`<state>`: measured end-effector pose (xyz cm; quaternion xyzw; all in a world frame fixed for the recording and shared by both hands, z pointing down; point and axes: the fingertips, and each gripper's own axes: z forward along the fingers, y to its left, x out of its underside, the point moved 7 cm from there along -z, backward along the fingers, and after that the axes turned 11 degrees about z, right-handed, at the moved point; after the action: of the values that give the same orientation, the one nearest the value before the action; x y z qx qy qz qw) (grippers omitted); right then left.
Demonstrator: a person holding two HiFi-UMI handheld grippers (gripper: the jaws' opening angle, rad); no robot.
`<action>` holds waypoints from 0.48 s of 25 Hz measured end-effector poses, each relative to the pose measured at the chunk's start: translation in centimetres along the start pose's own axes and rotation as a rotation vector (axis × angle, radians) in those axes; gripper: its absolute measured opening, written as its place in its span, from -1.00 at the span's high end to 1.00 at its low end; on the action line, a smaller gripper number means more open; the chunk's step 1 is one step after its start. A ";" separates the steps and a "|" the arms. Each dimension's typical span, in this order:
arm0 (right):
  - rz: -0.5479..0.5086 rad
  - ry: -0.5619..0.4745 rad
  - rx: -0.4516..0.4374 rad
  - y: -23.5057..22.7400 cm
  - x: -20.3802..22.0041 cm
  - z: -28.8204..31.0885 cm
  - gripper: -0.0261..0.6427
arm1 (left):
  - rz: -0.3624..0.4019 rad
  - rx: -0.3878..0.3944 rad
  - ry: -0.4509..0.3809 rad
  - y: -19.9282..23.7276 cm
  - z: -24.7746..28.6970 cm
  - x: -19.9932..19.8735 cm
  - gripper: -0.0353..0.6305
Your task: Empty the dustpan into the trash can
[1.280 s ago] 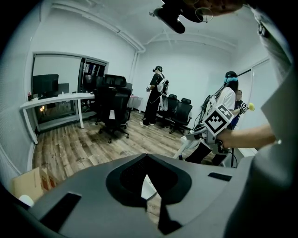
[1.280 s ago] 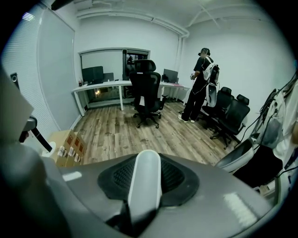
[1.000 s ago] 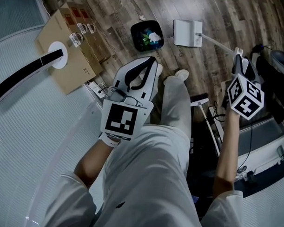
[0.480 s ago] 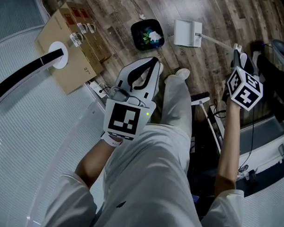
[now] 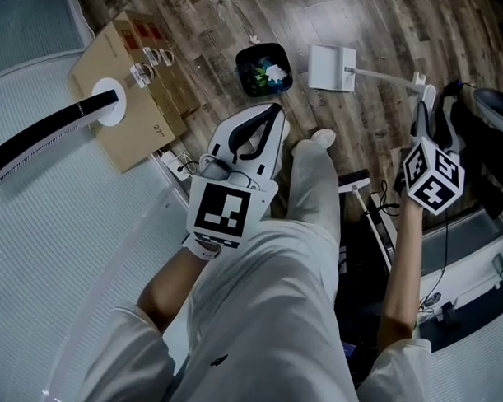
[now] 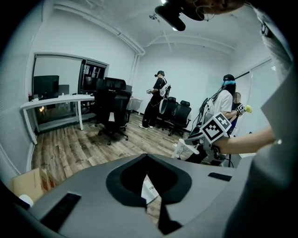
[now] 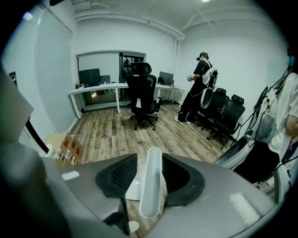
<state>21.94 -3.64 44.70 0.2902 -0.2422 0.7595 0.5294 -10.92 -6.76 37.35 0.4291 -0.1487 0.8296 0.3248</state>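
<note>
Ok, left tool (image 5: 275,114): smooth grey shell, jaws fully closed, nothing in them. Right tool (image 5: 430,116): jaws have just been opening, textured black pads clear of the rounded white plastic handle (image 7: 151,186) standing between them. Dustpan (image 5: 332,67), a flat white rectangle, lies on the wood-plank floor (image 5: 200,21) just beside the black rounded-square trash can (image 5: 263,69), not touching. Cardboard box (image 5: 128,85) left of the can; open planks beyond both.

1. Bare wood-plank floor (image 5: 381,36) is lying open beyond the small black trash can (image 5: 263,69) and the flat white dustpan (image 5: 332,67), with a narrow floor gap between them.
2. A brown cardboard box (image 5: 123,93) is standing near the can's left.
3. The person's light-trousered leg (image 5: 314,190) is blocking the middle.
4. Black furniture (image 5: 489,105) is hemming the right side.
</note>
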 end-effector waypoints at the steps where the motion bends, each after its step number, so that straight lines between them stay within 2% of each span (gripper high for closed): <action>1: -0.007 -0.013 -0.008 0.4 -0.3 -0.7 0.41 | 0.000 -0.002 -0.005 0.0 -0.3 -0.2 0.88; 12: -0.021 -0.124 -0.114 5.7 -2.8 -8.9 0.49 | -0.011 -0.019 -0.057 0.3 -4.9 -1.6 0.88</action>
<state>15.71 -1.32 36.01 0.3084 -0.3142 0.7195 0.5371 -13.44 -5.08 33.17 0.4502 -0.1633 0.8138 0.3291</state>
